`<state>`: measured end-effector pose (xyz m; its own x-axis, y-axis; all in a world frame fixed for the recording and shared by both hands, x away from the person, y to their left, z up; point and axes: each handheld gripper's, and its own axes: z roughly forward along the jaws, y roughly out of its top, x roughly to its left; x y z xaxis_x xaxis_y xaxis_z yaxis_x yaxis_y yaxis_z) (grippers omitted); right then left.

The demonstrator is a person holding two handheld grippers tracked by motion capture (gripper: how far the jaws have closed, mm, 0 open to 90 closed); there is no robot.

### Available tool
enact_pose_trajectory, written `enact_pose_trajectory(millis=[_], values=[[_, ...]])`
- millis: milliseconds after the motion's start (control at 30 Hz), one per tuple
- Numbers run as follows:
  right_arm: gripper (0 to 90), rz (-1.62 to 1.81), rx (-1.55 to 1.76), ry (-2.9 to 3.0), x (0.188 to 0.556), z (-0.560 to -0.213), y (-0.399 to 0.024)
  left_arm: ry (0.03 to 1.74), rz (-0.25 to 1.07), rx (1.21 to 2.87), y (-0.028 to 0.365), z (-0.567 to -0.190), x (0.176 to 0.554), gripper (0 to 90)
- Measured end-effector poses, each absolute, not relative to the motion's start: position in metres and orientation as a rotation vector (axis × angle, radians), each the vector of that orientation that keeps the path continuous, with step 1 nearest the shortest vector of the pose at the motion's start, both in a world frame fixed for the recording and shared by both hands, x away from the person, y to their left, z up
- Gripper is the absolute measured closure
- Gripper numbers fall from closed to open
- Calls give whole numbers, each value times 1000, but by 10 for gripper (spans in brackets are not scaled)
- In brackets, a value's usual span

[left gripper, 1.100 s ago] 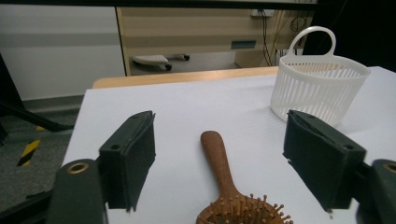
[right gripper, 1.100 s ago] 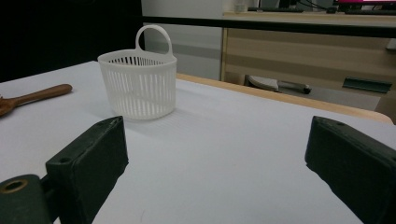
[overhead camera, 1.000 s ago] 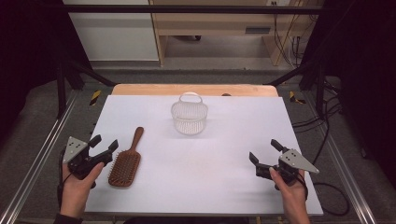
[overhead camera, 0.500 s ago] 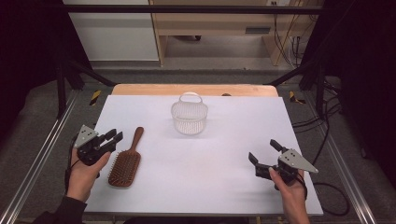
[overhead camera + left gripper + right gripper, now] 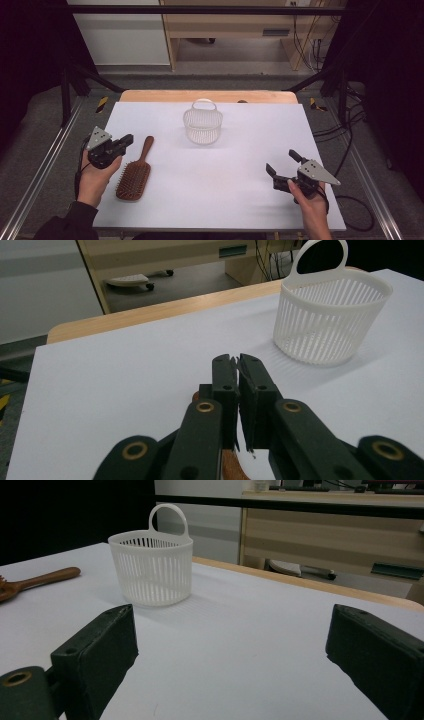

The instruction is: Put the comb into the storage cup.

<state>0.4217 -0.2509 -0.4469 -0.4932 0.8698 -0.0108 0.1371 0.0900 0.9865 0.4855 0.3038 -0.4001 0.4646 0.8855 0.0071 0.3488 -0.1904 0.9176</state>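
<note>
Since a second ago my left claw (image 5: 127,138) has slid up alongside the wooden hairbrush (image 5: 135,172), its jaws just closing to nearly shut with nothing between them. Right claw (image 5: 282,162) gapes wide, unmoved, above the tabletop (image 5: 240,150); the white basket (image 5: 202,124) stands farther back.

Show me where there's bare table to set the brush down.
Widest bare patch: between the hairbrush and the right tongs, in front of the basket. Also free right of the basket. Crowded where the shut left tongs sit beside the brush handle.
</note>
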Motion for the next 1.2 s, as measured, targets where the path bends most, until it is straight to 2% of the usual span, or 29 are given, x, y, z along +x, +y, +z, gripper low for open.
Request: enact_pose_trajectory(millis=[300, 667, 1200], values=[[65, 1454, 996, 1738, 422, -447, -250, 1091, 670, 1812, 302, -409, 500, 900], [65, 1449, 983, 1756, 422, -448, -248, 1199, 622, 1908, 307, -439, 534, 900], [65, 1449, 982, 1761, 422, -448, -248, 1262, 552, 2052, 300, -461, 552, 900]])
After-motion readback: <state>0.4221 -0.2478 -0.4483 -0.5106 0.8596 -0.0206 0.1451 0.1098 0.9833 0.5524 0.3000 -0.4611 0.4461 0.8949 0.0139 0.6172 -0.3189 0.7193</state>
